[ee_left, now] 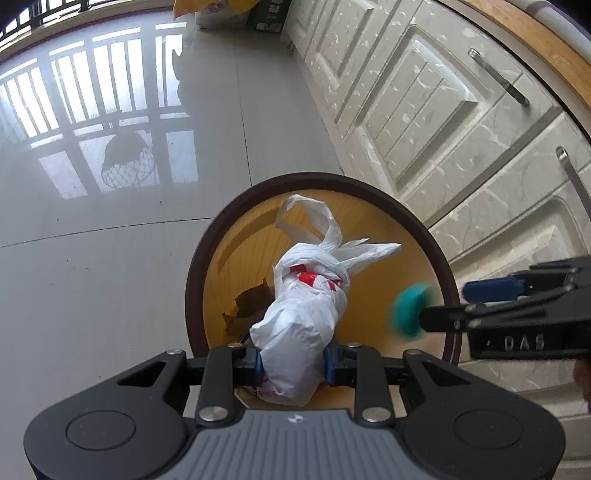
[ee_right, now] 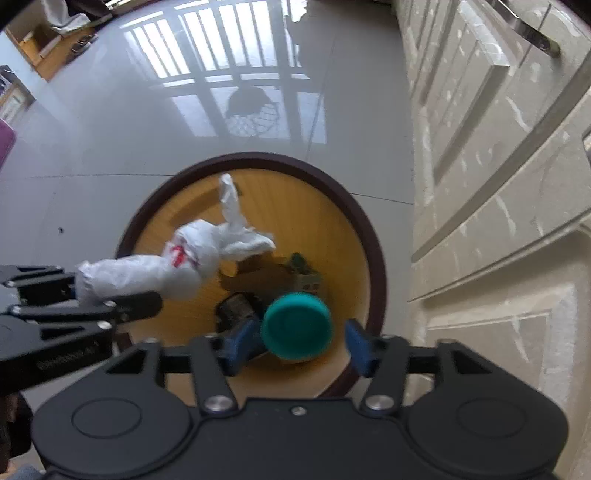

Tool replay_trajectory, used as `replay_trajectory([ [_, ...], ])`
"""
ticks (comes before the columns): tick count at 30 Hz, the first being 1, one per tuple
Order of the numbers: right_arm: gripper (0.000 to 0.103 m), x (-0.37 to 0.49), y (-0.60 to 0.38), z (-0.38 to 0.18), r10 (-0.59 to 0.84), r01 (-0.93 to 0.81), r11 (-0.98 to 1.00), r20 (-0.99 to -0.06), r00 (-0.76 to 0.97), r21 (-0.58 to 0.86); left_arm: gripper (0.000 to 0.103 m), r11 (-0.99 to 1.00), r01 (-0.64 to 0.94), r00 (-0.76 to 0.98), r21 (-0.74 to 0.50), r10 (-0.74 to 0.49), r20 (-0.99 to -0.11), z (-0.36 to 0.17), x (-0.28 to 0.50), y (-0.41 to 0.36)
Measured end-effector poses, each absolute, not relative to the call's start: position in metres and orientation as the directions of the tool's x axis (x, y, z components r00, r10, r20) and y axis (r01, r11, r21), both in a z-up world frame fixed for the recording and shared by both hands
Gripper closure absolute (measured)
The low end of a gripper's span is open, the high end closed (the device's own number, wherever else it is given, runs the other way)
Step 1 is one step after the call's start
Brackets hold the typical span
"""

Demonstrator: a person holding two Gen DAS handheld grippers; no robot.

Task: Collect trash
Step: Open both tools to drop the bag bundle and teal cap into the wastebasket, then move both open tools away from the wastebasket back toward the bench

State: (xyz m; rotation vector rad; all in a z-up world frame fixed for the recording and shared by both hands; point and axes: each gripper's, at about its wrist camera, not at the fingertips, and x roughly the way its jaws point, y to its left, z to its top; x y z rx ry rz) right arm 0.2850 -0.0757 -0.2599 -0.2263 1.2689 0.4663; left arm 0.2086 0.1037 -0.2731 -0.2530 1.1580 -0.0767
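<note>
A round wooden trash bin with a dark rim [ee_left: 192, 284] [ee_right: 373, 243] stands on the floor below both grippers. My left gripper [ee_left: 293, 360] is shut on a knotted white plastic bag with red print [ee_left: 306, 306] and holds it over the bin; the bag also shows in the right wrist view [ee_right: 147, 273]. My right gripper [ee_right: 295, 341] is open, and a teal round lid [ee_right: 297, 325] sits between its fingers over the bin, apart from the right finger. The lid appears blurred in the left wrist view [ee_left: 408, 308]. Brown and dark scraps [ee_right: 255, 273] lie inside the bin.
Pale cabinet doors with metal handles [ee_left: 498, 77] [ee_right: 517, 184] stand close on the right. The glossy grey tile floor [ee_left: 110, 221] stretches left and ahead. Bags and boxes [ee_left: 225, 14] sit at the far end.
</note>
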Motion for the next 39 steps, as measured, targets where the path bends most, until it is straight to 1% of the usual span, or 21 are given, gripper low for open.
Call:
replay_trajectory([
  [6,0.023,0.277,-0.078,-0.256,0.193,-0.454,0.887,-0.960,0.204,0.082,0.073,0.969,-0.055,0.391,-0.242,-0.203,-0.898,-0.277,0.215,0.097],
  [8,0.019,0.275,-0.079,-0.255,0.199,-0.448,0.889,-0.963,0.183,0.098,0.073,0.964,-0.053,0.387,-0.260,-0.220,-0.895,-0.279,0.217,0.095],
  [9,0.014,0.275,-0.080,-0.255,0.202,-0.447,0.888,-0.964,0.172,0.107,0.073,0.960,-0.055,0.386,-0.274,-0.233,-0.893,-0.279,0.218,0.093],
  [10,0.014,0.274,-0.081,-0.255,0.198,-0.442,0.891,-0.966,0.168,0.106,0.074,0.955,-0.057,0.386,-0.291,-0.247,-0.889,-0.280,0.220,0.092],
  [12,0.009,0.273,-0.085,-0.255,0.177,-0.422,0.902,-0.969,0.171,0.090,0.072,0.953,-0.055,0.381,-0.298,-0.256,-0.889,-0.282,0.222,0.088],
  [13,0.008,0.274,-0.087,-0.255,0.167,-0.412,0.907,-0.971,0.169,0.084,0.069,0.952,-0.055,0.378,-0.302,-0.260,-0.888,-0.283,0.223,0.087],
  [15,0.004,0.274,-0.090,-0.256,0.146,-0.393,0.917,-0.976,0.164,0.071,0.059,0.953,-0.061,0.354,-0.297,-0.258,-0.899,-0.286,0.225,0.085],
  [17,0.002,0.273,-0.093,-0.256,0.137,-0.383,0.921,-0.979,0.153,0.069,0.039,0.962,-0.063,0.329,-0.267,-0.232,-0.915,-0.289,0.224,0.085],
  [20,0.001,0.272,-0.092,-0.255,0.142,-0.398,0.915,-0.979,0.144,0.074,0.028,0.970,-0.051,0.292,-0.238,-0.213,-0.932,-0.292,0.221,0.084],
  [24,0.001,0.268,-0.091,-0.253,0.154,-0.429,0.900,-0.979,0.133,0.083,0.022,0.976,-0.043,0.271,-0.213,-0.193,-0.943,-0.292,0.214,0.087],
  [26,0.001,0.266,-0.090,-0.252,0.159,-0.440,0.894,-0.978,0.134,0.085,0.018,0.980,-0.037,0.268,-0.198,-0.181,-0.946,-0.288,0.212,0.089],
  [39,0.000,0.259,-0.094,-0.227,0.182,-0.437,0.894,-0.970,0.163,0.094,0.003,0.987,-0.032,0.259,-0.160,-0.146,-0.955,-0.259,0.206,0.097],
])
